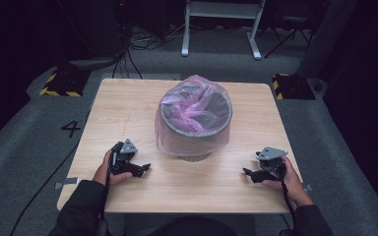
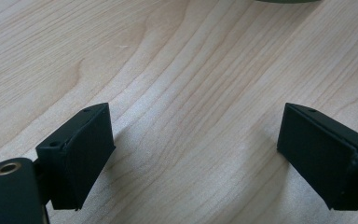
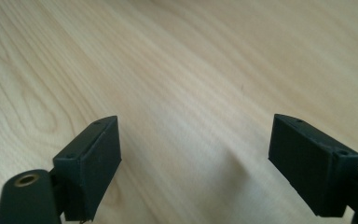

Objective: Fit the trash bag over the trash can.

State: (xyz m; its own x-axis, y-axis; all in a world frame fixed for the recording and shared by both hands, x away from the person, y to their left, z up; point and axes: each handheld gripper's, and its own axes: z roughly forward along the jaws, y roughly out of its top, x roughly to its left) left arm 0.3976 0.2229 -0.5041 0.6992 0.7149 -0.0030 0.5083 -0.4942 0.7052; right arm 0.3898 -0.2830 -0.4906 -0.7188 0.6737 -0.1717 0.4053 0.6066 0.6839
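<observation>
High view. A grey bin lined with a thin pink bag is standing at the middle of the worktop, slightly toward the far edge; the bag's skirt is hanging over the rim and down most of the wall, while loose folds are lying crumpled inside. The left tongs are resting near the near-left corner and the right tongs near the near-right corner, both well apart from the bin, each pointing inward. Likely risks: the film is looking flimsy, so a pinch taken too deep could be tearing it or catching the rim as well; pulling from one side alone could be tipping or sliding the light bin toward a worktop edge. Nothing is standing between either tongs and the bin. Beyond the worktop, a white frame, cables and striped floor blocks are lying on the floor, out of the way.

Left gripper view. The jaws are standing wide apart with nothing between them, only bare wood grain; a dark sliver of the bin's base is showing at the top edge.

Right gripper view. The jaws here are likewise spread wide and holding nothing, hovering just over the bare worktop.
</observation>
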